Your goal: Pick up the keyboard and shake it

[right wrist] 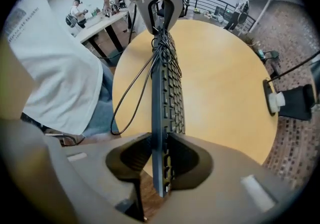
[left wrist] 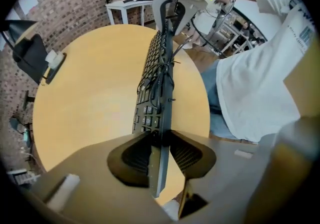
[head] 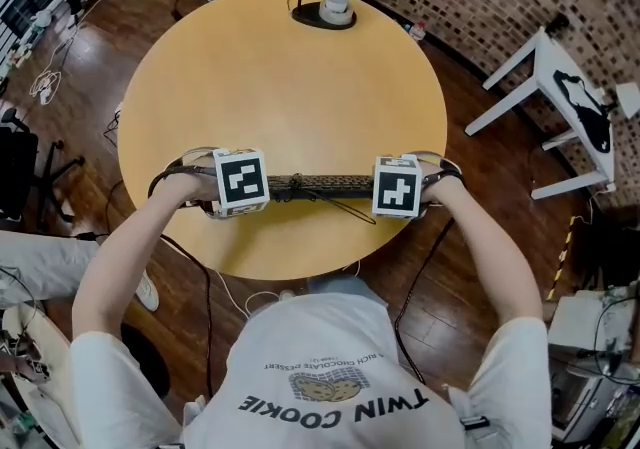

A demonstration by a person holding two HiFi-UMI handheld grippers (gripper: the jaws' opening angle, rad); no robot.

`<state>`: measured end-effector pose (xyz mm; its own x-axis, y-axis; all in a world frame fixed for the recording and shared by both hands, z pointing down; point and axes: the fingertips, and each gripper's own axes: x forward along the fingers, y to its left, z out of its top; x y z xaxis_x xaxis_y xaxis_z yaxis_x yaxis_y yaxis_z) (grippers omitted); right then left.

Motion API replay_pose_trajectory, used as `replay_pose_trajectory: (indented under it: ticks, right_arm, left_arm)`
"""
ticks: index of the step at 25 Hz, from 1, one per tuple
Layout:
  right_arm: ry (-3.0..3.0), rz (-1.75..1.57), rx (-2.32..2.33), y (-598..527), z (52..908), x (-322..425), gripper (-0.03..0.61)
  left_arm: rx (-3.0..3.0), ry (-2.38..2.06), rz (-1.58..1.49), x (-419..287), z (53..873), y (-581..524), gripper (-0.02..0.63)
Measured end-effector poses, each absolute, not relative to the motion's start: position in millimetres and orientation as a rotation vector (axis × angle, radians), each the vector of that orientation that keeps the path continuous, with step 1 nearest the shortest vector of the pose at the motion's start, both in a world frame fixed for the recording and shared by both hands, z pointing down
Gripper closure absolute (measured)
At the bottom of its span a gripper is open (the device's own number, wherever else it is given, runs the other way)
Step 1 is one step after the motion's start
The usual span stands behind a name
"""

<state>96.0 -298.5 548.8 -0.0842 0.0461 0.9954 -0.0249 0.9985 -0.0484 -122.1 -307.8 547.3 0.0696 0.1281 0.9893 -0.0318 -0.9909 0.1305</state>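
A black keyboard [head: 322,185] hangs above the near edge of the round wooden table [head: 280,77], tipped up on edge with its cable bundled round it. My left gripper [left wrist: 161,140] is shut on its left end, and the keyboard [left wrist: 159,83] runs away from the jaws toward the other gripper. My right gripper [right wrist: 159,148] is shut on its right end, with the keyboard [right wrist: 167,93] edge-on between the pads. A loose loop of cable [right wrist: 127,98] hangs off it on the person's side. In the head view the left gripper [head: 262,189] and the right gripper [head: 384,187] face each other.
A black desk lamp base with a white cup-like object [head: 334,7] stands at the table's far edge. A white table [head: 560,107] stands to the right beside a brick wall. Cables lie on the wooden floor. The person's body is right behind the keyboard.
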Motion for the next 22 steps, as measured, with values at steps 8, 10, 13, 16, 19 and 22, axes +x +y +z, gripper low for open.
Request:
replay_pose_trajectory:
  ticks: [8, 10, 13, 16, 19, 22]
  right_arm:
    - [-1.643, 0.334, -0.188, -313, 538, 101, 0.474]
    - [-1.642, 0.378, -0.221, -321, 536, 101, 0.472]
    - [-1.635, 0.439, -0.251, -335, 535, 100, 0.472]
    - [-1.616, 0.465, -0.267, -347, 538, 98, 0.472]
    - [-1.611, 0.463, -0.273, -363, 543, 99, 0.472]
    - [-1.649, 0.482, -0.242, -384, 548, 98, 0.472]
  left_arm:
    - [2.043, 0.327, 1.939, -126, 535, -321, 0.492]
    - [2.028, 0.335, 1.925, -126, 533, -329, 0.495]
    - [2.021, 0.338, 1.940, -126, 531, -343, 0.500]
    - [2.029, 0.320, 1.979, -126, 532, -356, 0.506]
    - [2.068, 0.283, 2.024, -123, 534, -374, 0.512]
    - [2.089, 0.246, 2.089, -124, 540, -390, 0.511]
